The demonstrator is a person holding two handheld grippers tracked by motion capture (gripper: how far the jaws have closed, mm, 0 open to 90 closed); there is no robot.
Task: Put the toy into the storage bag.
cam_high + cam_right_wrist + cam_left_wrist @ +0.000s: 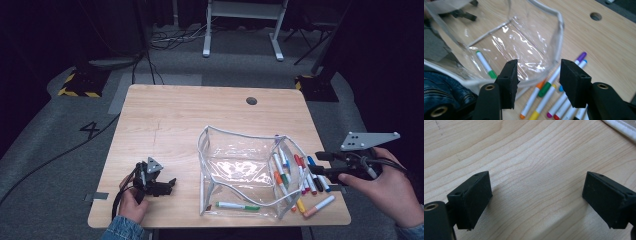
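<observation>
Jaws of both grippers stand apart, empty, over the pale wooden table (170, 120) on grey carpet (60, 130).

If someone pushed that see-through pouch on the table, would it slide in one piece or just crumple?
The clear pouch would probably crumple: its walls look like thin wrinkled film, already sagging between the white piping. It seems light, holding one green-capped marker, so it may skid on the smooth wooden table. Its open mouth would likely fold inward.

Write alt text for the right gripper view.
The right tool, jaws open and empty, hangs over loose markers beside a clear pouch on a wooden table. One green-capped marker lies inside the pouch.
</observation>
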